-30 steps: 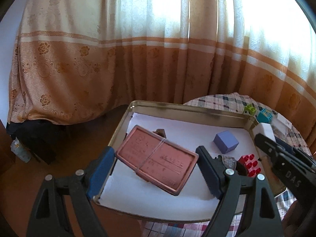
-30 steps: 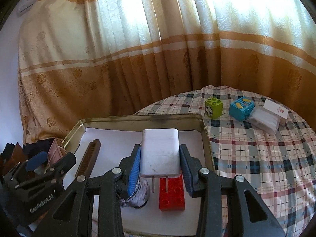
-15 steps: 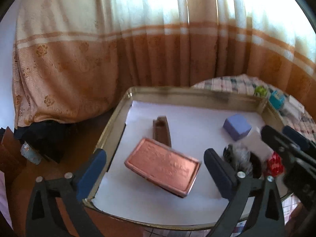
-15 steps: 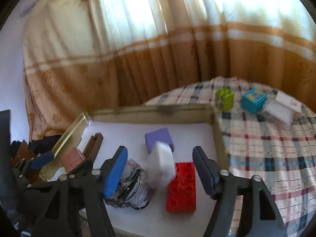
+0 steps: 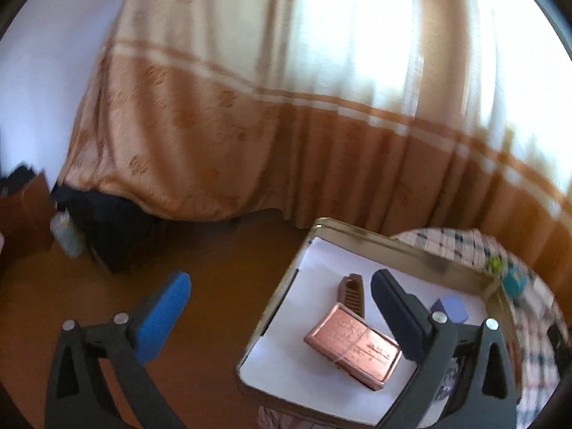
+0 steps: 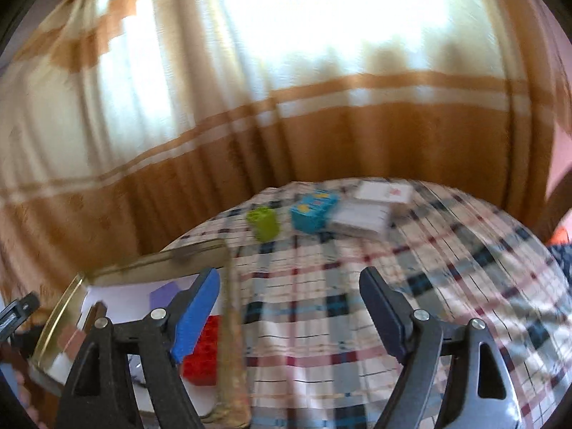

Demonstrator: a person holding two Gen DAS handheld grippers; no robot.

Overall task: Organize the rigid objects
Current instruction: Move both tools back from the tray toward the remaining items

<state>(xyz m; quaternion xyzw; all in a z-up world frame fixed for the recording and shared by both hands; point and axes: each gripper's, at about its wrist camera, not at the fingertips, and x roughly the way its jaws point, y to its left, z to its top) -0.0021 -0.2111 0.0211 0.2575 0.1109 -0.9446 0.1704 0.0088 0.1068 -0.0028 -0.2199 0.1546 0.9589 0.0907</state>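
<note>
Checked cloth (image 6: pixel 357 321) covers the round table before an orange-and-cream curtain (image 5: pixel 250 125). Left gripper (image 5: pixel 279 300): jaws fully apart, nothing between them, its right finger over the shallow metal tray (image 5: pixel 400 246) lined with white paper. Inside lie 1 copper-pink rectangular tin (image 5: pixel 354 345), 1 brown ridged bar (image 5: pixel 352 291) behind it, and 1 purple cube (image 5: pixel 451 307). Right gripper (image 6: pixel 286 296): jaws opening, empty, above the cloth beside the tray's corner; 1 red studded brick (image 6: pixel 203 350) lies within. Farther off stand 1 green block (image 6: pixel 264 223), 1 blue block (image 6: pixel 312 212) and 2 white boxes (image 6: pixel 361 218).
</note>
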